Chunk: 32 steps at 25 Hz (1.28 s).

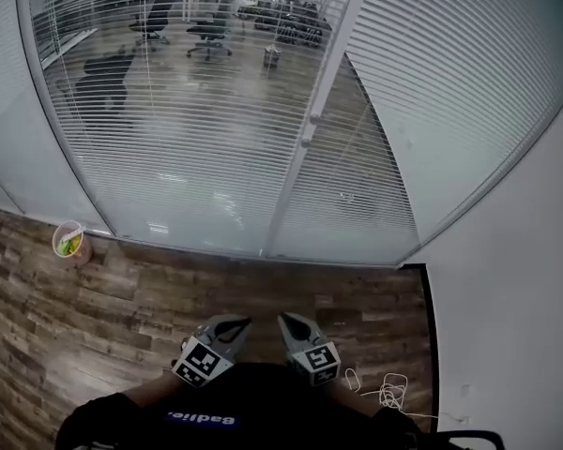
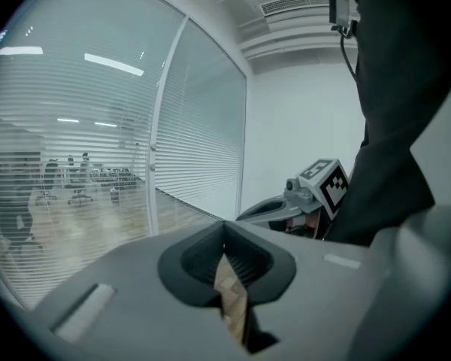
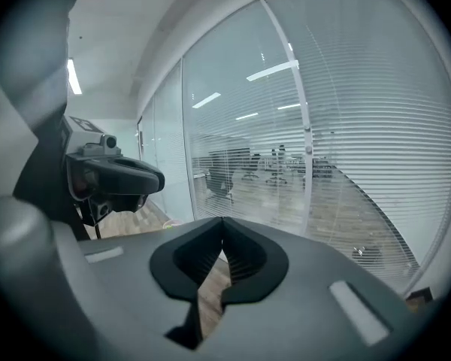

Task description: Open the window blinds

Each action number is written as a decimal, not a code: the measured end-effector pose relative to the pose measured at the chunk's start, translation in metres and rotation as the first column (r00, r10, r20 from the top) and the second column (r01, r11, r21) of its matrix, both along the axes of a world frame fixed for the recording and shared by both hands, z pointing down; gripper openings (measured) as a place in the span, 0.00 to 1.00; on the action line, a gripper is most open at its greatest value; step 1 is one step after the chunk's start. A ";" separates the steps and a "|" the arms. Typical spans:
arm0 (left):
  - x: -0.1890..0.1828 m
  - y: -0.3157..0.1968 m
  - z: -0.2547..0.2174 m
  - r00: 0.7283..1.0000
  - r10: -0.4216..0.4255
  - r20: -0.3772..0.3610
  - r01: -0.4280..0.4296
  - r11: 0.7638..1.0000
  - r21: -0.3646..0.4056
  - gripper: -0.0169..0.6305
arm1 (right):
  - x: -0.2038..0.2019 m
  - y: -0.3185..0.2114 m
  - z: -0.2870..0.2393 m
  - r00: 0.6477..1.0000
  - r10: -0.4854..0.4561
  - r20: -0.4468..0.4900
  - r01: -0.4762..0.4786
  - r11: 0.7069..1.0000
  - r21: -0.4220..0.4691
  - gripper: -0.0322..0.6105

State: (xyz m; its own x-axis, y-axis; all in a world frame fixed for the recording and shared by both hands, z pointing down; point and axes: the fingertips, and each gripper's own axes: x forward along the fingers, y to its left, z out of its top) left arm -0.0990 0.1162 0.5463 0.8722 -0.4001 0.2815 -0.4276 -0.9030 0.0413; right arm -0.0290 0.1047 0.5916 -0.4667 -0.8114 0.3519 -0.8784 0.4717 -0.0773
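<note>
The left tongs (image 1: pixel 231 326) and right tongs (image 1: pixel 295 326) sit side by side at 6 o'clock in the head view, tips apart from each other. Each pair is pressed together with nothing between. The blinds (image 1: pixel 197 129) cover the window at 12 o'clock, well apart from both pairs, with bare wooden floor (image 1: pixel 263 289) between. The left panel's slats let the office show through
</note>
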 end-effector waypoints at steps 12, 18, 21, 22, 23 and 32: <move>0.047 -0.001 -0.016 0.999 0.033 -0.011 -0.033 0.999 0.036 0.02 | 0.041 -0.003 -0.071 0.996 -0.038 0.083 0.015 0.965 0.263 0.05; 0.064 0.004 -0.034 0.994 0.079 -0.076 -0.069 0.990 0.122 0.02 | 0.035 0.003 -0.080 0.992 -0.113 0.051 0.091 0.944 0.318 0.05; 0.073 0.009 -0.029 0.992 0.109 -0.070 -0.101 0.989 0.111 0.02 | 0.040 0.010 -0.078 0.993 -0.108 0.047 0.089 0.946 0.312 0.05; 0.075 0.009 -0.029 0.992 0.104 -0.069 -0.096 0.990 0.105 0.02 | 0.042 0.011 -0.077 0.993 -0.105 0.050 0.085 0.949 0.305 0.05; 0.076 0.009 -0.030 0.993 0.096 -0.071 -0.089 0.991 0.097 0.02 | 0.044 0.012 -0.076 0.993 -0.103 0.052 0.082 0.951 0.299 0.05; 0.084 0.017 -0.022 0.993 0.102 -0.067 -0.098 0.994 0.049 0.02 | 0.049 0.016 -0.068 0.993 -0.109 0.052 0.091 0.960 0.265 0.05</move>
